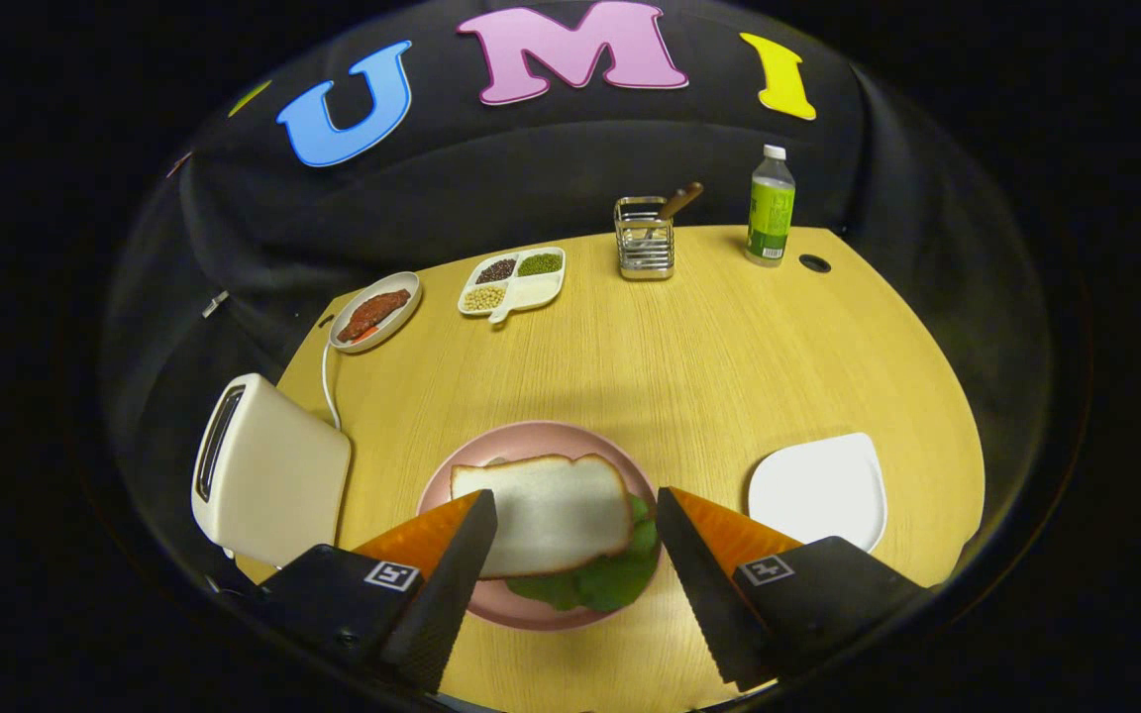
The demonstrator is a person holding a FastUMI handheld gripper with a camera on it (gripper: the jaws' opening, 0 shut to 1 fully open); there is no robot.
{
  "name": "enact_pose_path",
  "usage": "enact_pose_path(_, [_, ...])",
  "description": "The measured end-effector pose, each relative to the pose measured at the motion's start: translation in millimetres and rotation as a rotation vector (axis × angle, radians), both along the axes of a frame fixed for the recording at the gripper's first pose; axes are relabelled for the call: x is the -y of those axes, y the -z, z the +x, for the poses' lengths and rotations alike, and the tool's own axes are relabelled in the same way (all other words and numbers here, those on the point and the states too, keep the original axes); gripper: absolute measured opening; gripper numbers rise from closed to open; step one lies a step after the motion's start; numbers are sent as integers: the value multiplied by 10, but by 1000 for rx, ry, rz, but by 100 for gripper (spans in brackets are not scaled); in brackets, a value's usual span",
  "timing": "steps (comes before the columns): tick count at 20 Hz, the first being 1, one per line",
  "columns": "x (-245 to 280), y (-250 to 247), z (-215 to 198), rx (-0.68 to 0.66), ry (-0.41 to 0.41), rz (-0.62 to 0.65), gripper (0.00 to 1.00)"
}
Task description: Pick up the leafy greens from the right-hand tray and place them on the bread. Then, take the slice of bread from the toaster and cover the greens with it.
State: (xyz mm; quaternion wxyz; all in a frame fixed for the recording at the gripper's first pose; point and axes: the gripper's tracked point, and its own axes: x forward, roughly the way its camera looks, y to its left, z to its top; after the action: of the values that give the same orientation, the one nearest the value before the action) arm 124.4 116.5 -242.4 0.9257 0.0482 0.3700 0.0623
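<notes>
Claw (575, 520): fingers spread wide apart, nothing between the pads; it hangs above the near edge of the pink plate.
Bread slice (551, 515): lies flat on the pink plate, between and just ahead of the two fingers, touching neither as far as can be seen.
Leafy greens (600, 584): under the bread slice, poking out along its near and right-hand edges, closer to the right finger.
Pink plate (531, 441): on the bench directly ahead of the claw; left finger overlaps its near left rim in view.
Toaster (268, 470): left of the claw, just beside the left finger, slot facing up and away; nothing can be seen in the slot; white cord runs from it toward the far side.
White tray (818, 490): right of the claw, just beyond the right finger, bare.
Far left of bench (689, 356): oval dish (375, 312) with a reddish-brown food piece.
Beyond the plate, far side: divided dish (514, 280) with dark, green and pale grains.
Far right: wire holder (645, 240) with a wooden-handled utensil, then green bottle (771, 208) with white cap.
</notes>
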Motion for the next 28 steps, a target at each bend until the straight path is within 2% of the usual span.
enact_pose_path(7, [181, -1164, 44, 306, -67, -90, 99])
enact_pose_path(12, [370, -1812, -144, 459, -61, -84, 99])
enact_pose_path(19, [751, -2220, -558, 568, -8, -106, 100])
enact_pose_path(28, [1245, -2419, -609, 620, -34, -73, 100])
